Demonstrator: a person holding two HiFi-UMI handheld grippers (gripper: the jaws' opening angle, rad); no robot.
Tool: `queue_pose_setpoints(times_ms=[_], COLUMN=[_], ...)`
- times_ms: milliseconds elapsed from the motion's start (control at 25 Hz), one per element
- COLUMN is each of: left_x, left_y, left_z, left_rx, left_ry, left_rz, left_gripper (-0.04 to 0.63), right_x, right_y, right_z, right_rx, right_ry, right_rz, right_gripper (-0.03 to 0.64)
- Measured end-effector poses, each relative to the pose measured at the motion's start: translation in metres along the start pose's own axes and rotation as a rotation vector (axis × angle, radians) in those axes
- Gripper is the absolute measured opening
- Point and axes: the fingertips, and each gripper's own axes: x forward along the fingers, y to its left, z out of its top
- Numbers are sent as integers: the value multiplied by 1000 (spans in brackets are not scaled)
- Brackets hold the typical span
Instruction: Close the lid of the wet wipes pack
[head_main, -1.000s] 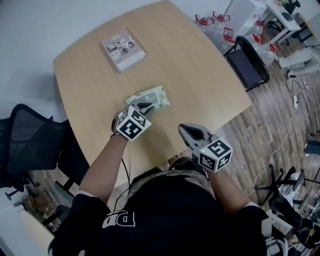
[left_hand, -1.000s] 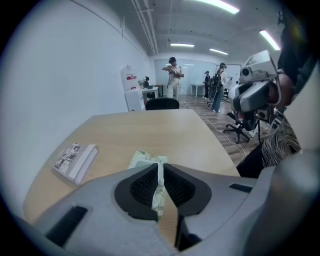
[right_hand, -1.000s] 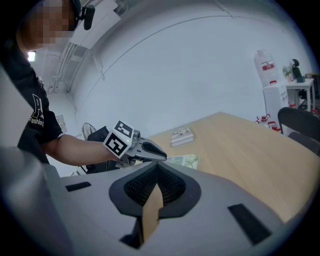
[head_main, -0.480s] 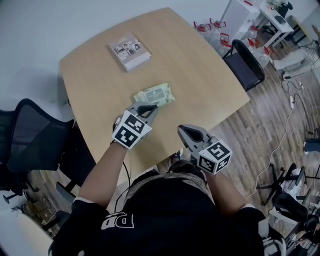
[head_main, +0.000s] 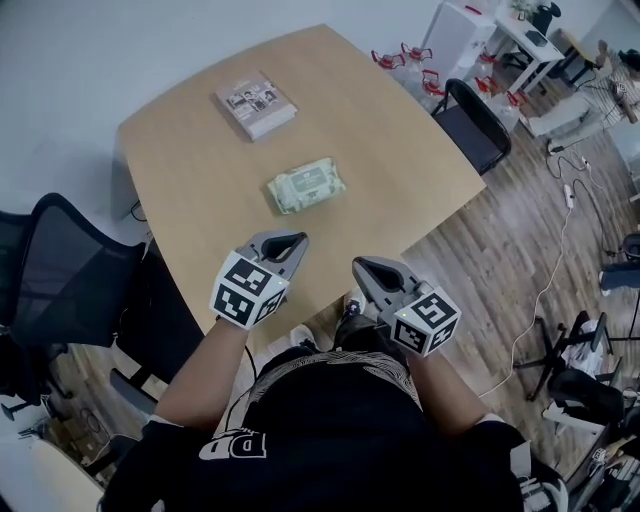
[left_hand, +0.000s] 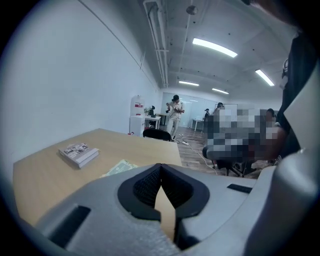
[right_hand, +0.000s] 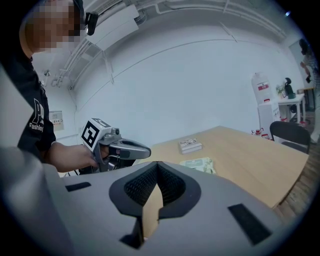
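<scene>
Left hand-held gripper (head_main: 298, 240): jaws together, nothing between them; its own view shows the pads (left_hand: 150, 186) meeting at the tip, only bare surface behind. It is held up in the air over the near edge of the surface (head_main: 180, 170), pointing slightly down. Right hand-held gripper (head_main: 358, 265): jaws also together and empty, confirmed in the right gripper view. It is just beside the left one, level with it, near the same edge. The two are side by side and not touching. The right gripper view shows the left hand-held gripper off to its left, with a hand (right_hand: 70, 156) wrapped round the grip.

Wet wipes pack (head_main: 306, 187): lies flat on the surface ahead of both hand-held grippers, apart from them, touched by neither. It is a little left of the left jaw line and a little right of the right jaw line. The lid lies down flat on top in the head view.

Book (head_main: 256, 104): further out beyond the pack, apart from it, to the left of both jaw lines, flat on the surface.

Black chair (head_main: 60, 280) off to the left of the left hand-held gripper, beside the surface. A second black chair (head_main: 475, 125) is past the far right edge, well away from the right hand-held gripper. In the background of the left gripper view, a person (left_hand: 173, 107) stands.
</scene>
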Motion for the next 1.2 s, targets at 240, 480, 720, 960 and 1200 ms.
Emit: queue_pose_setpoints(times_ms=[240,480,720,960,1200], left_x=[-36,-60,-57,-53,-66], left_y=[-24,-56,-110,-161,-196], left_z=[2,3,-4,-5,1], left_rx=[-75,-119,-168,-191,-202], left_ry=[-72,-135,-151,-162,-216], left_rz=[44,82,98,137,160], left_gripper=[18,18,18,18,18], right_x=[-15,-34,-74,-116,-148], right_y=[16,31,43,46,55], right_z=[6,15,9,-7,-12], right_rx=[-28,-51,-86,-78,-66], right_ry=[-12,-21,-14,-9,-44], right_rz=[25,72,112,155,203], right_gripper=[3,3,3,3,3])
